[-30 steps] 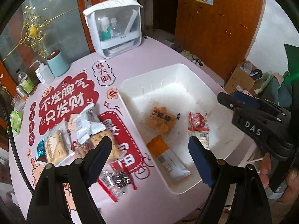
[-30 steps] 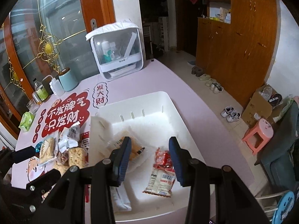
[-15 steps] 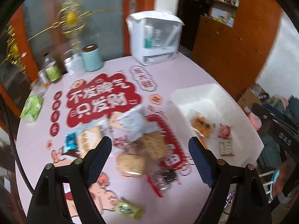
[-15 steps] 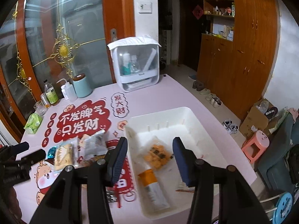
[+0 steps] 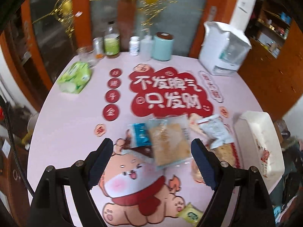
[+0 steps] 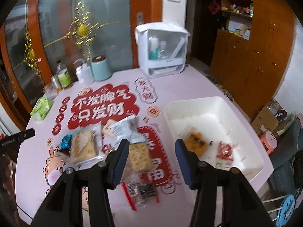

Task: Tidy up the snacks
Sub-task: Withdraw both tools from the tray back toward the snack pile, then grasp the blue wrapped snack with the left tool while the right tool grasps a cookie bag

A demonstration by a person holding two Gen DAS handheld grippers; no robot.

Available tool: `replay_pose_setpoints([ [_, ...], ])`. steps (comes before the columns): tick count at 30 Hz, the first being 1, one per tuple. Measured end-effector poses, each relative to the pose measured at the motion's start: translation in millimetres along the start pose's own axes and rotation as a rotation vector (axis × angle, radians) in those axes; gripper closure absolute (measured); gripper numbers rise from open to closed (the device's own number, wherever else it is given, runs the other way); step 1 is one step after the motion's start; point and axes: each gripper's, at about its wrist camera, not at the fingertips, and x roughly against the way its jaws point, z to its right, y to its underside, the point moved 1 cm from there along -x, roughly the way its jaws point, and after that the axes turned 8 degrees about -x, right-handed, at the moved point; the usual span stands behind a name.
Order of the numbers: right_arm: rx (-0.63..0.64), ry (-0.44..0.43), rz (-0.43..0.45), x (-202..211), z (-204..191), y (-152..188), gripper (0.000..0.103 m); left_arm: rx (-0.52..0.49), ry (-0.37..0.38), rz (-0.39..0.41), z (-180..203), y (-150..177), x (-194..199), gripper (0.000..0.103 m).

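Observation:
A pile of snack packets lies on the pink table. A clear pack of tan bread (image 5: 169, 144) (image 6: 83, 145) lies beside a blue packet (image 5: 140, 134) (image 6: 65, 141), a silver bag (image 5: 215, 131) (image 6: 126, 129) and a cracker pack (image 6: 139, 156). A white bin (image 6: 212, 104) (image 5: 261, 124) at the right holds an orange snack pack (image 6: 196, 141) and a red-and-white packet (image 6: 224, 152). My left gripper (image 5: 151, 163) is open and empty, above the bread pack. My right gripper (image 6: 151, 160) is open and empty, above the cracker pack.
A small red-striped packet (image 6: 141, 191) and a yellow-green sachet (image 5: 190, 214) lie near the table's front. A white cabinet box (image 6: 162, 49), a teal canister (image 6: 100, 68), bottles (image 6: 63, 75) and a green tissue pack (image 6: 41, 107) stand along the back.
Both grippers swung left, away from the bin and toward the snack pile. The left gripper now faces the bread pack; the right one now shows pile and bin. Both stayed open.

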Motion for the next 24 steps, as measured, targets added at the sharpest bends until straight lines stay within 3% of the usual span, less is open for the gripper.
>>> replay_pose_setpoints([
  [10, 0.005, -0.146, -0.222, -68.8, -48.2, 39.2, 0.051, 0.017, -0.03, -0.077, -39.9, 10.8, -44.7, 0.02],
  [14, -0.031, -0.177, -0.299, -99.2, -54.7, 57.0, 0.038, 0.019, -0.043, -0.127, -52.1, 14.2, -68.9, 0.02],
  [23, -0.061, -0.174, -0.435, -155.2, -65.8, 85.9, 0.037, 0.021, -0.045, -0.21, -54.5, 10.6, -122.2, 0.02],
  [24, -0.063, -0.16, -0.436, -159.3, -66.6, 87.9, 0.032, 0.019, -0.043, -0.215, -52.7, 8.8, -126.9, 0.02],
])
